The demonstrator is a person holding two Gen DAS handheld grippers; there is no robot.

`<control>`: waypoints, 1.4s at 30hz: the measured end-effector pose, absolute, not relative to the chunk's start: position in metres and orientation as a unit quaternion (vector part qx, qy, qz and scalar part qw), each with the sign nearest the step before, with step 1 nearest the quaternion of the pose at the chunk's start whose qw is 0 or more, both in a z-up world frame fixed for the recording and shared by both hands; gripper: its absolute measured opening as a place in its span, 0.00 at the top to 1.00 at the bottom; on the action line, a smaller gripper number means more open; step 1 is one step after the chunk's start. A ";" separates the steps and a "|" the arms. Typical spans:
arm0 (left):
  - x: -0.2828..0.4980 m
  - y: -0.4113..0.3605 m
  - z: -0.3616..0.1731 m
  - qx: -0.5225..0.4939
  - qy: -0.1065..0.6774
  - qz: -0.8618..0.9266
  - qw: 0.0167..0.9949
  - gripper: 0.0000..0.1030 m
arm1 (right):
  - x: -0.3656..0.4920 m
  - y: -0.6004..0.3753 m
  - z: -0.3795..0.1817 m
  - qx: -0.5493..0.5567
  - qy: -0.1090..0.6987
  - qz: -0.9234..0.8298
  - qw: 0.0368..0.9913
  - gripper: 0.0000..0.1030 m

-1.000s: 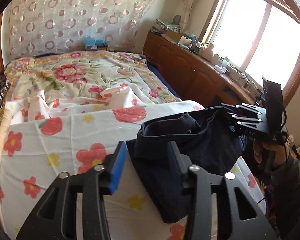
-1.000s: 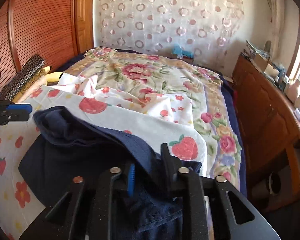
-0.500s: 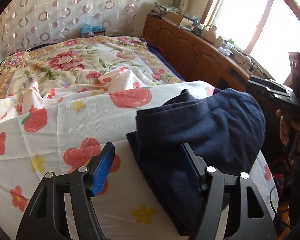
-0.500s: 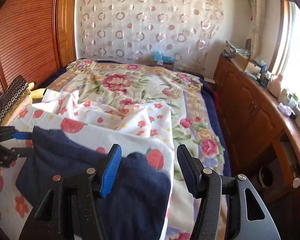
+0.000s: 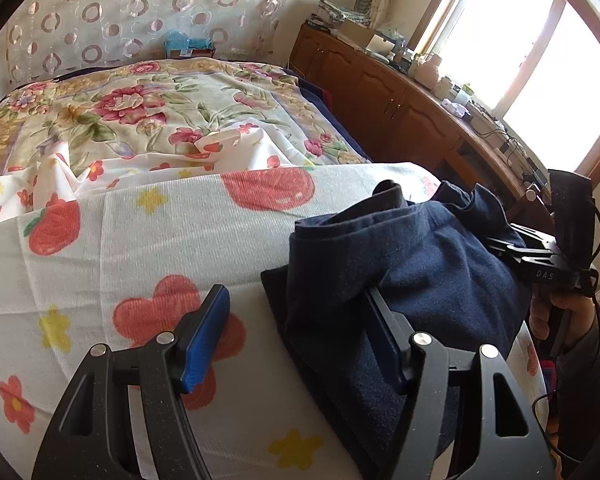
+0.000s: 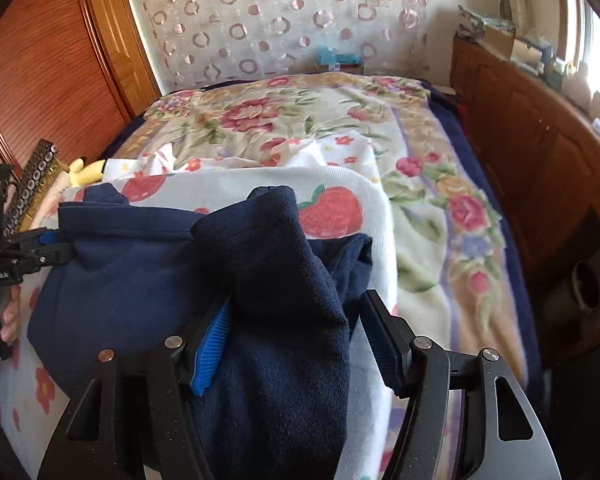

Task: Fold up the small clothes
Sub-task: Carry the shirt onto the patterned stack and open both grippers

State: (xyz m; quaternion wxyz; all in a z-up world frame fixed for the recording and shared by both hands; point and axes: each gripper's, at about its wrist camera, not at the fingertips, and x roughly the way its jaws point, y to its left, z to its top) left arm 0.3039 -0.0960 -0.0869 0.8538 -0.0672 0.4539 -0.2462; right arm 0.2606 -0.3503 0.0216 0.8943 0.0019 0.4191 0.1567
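Navy garment (image 5: 420, 280) lies crosswise at the bed's near edge; both jaws have just been opening: left gripper (image 5: 296, 336) spread at its left end, right gripper (image 6: 296, 340) spread astride its right fold.

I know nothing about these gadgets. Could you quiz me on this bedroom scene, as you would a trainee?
1. What colour is the garment lying on the fruit-print towel?
2. True or false: the right gripper is clamped shut on the garment.
3. The wooden cabinets stand below: A) the window, B) a mirror, C) a door?
Key: 1 navy blue. 2 false: its jaws have just been opening, a fold of cloth loose between them. 3 A.
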 end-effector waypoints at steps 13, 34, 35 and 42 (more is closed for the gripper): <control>0.305 -0.097 -0.085 -0.102 0.450 -0.290 0.838 0.86 | 0.257 -0.348 0.002 -0.003 0.407 0.200 0.891 0.77; 0.215 0.014 0.040 -0.084 0.289 -0.213 0.930 0.91 | 0.206 -0.268 0.094 -0.061 0.232 0.267 0.934 0.85; 0.212 0.023 0.041 -0.084 0.286 -0.204 0.933 0.91 | 0.209 -0.258 0.097 -0.066 0.227 0.276 0.932 0.85; 0.192 0.098 0.045 -0.101 0.257 -0.131 0.952 0.91 | 0.243 -0.178 0.111 -0.104 0.201 0.341 0.912 0.85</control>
